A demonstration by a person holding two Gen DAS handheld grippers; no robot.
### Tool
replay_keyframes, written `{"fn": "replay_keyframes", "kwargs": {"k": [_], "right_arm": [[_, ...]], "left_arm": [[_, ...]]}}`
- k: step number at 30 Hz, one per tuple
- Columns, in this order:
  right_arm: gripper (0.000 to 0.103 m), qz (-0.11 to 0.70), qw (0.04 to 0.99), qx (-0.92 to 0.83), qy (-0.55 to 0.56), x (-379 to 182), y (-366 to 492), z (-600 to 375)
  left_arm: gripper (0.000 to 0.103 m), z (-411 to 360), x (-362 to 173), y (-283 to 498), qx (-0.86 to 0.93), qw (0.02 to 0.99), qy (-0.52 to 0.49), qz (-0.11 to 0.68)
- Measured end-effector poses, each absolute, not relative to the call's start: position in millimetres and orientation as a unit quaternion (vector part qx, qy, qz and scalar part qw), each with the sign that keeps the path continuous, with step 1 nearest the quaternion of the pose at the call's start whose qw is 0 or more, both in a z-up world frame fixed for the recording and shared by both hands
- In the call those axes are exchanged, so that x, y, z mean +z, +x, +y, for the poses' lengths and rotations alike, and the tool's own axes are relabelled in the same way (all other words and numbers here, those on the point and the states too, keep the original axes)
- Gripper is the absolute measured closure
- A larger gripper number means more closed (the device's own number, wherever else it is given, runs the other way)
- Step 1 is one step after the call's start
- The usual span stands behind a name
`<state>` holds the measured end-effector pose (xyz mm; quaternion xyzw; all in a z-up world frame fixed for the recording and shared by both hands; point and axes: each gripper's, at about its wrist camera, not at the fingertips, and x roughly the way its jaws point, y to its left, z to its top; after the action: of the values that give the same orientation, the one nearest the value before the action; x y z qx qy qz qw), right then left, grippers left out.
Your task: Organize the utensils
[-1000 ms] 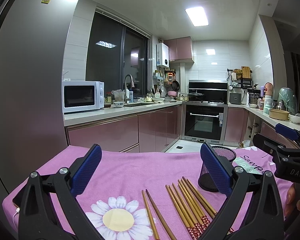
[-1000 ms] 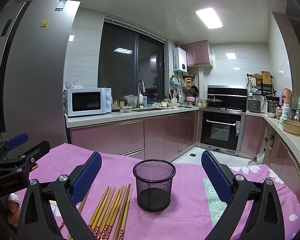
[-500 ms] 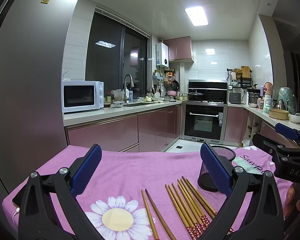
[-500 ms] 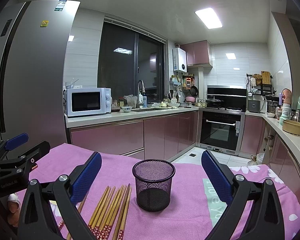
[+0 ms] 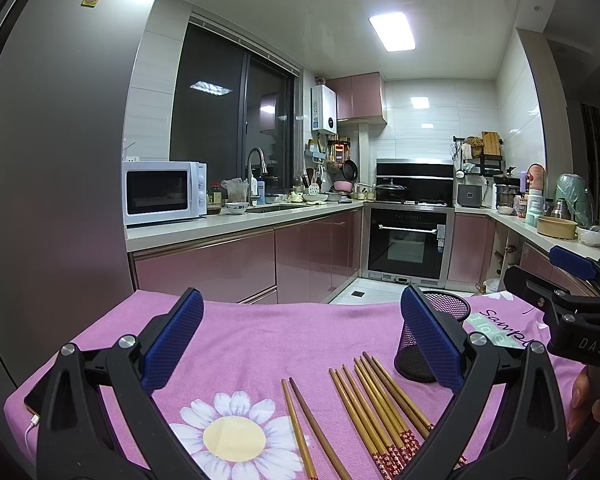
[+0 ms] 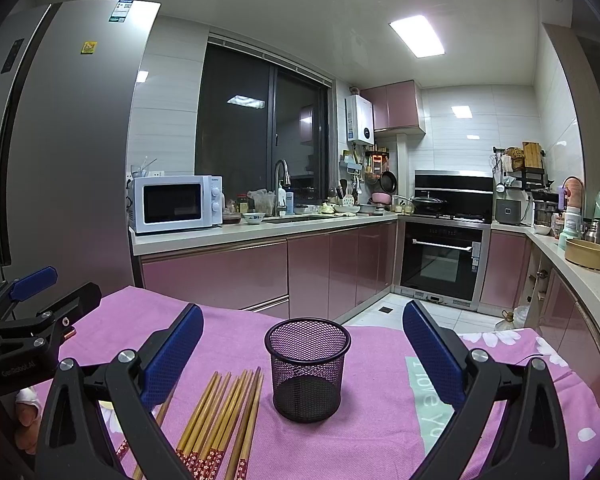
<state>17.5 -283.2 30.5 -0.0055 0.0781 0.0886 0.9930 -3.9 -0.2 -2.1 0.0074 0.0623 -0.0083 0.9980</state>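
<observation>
Both tongs spread wide, gripping nothing: left tongs [image 5: 300, 344], right tongs [image 6: 302, 354]. Chopsticks [image 5: 380, 408] lie flat on pink-clothed surface [image 5: 260, 336], below and between left tongs. Mesh cup [image 6: 307, 374] stands upright centered between right tongs, chopsticks just beside it.

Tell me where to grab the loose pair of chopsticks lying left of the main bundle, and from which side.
Grip the loose pair of chopsticks around mid-shaft, coming straight down from above with the left gripper, probably fingers across their length. They lie flat on the pink tablecloth, slightly splayed and apart from the bundle, so a squeeze across should gather both.
</observation>
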Motion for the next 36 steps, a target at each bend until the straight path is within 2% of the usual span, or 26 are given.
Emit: {"fn": "replay_keyframes", "kwargs": {"k": [28, 36], "right_arm": [[0.006, 0.087, 0.991, 0.101, -0.005, 30, 20, -281], [0.006, 0.121, 0.984, 0.129, -0.015, 21, 24, -277]], "left_arm": [[0.006, -5, -11, -1, -0.01, 0.997, 0.007, 0.078], [0.006, 4, -13, 4, -0.012, 0.994, 0.016, 0.109]]}}
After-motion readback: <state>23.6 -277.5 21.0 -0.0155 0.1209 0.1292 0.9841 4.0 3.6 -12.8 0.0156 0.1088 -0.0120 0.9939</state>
